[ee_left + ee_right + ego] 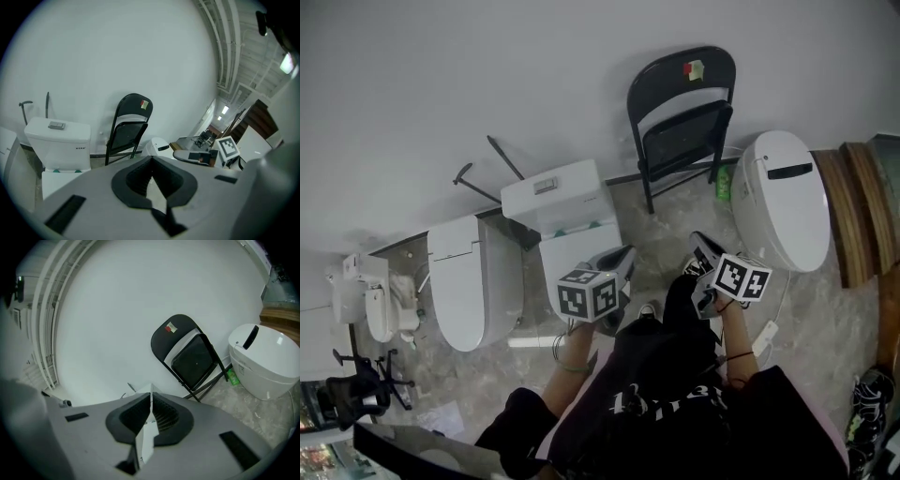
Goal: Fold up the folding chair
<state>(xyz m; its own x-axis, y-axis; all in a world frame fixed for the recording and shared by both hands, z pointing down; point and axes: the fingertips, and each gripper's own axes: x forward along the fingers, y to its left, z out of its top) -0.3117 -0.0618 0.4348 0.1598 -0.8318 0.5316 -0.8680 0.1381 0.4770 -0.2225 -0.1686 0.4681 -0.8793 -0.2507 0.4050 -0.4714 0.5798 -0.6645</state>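
Note:
The black folding chair [680, 122] stands folded flat, leaning against the white wall between two toilets; a small red and green sticker marks its backrest. It also shows in the left gripper view [127, 129] and the right gripper view [190, 357]. My left gripper [622, 258] is held close to my body, well short of the chair, jaws shut with nothing between them [151, 159]. My right gripper [705, 247] is beside it, also away from the chair, shut and holding nothing [150, 394].
A white toilet with a cistern [558, 202] stands left of the chair, another toilet [459, 281] further left. A white closed toilet [783, 197] sits right of the chair, a green bottle [723, 183] beside it. Wooden steps [853, 206] border the right.

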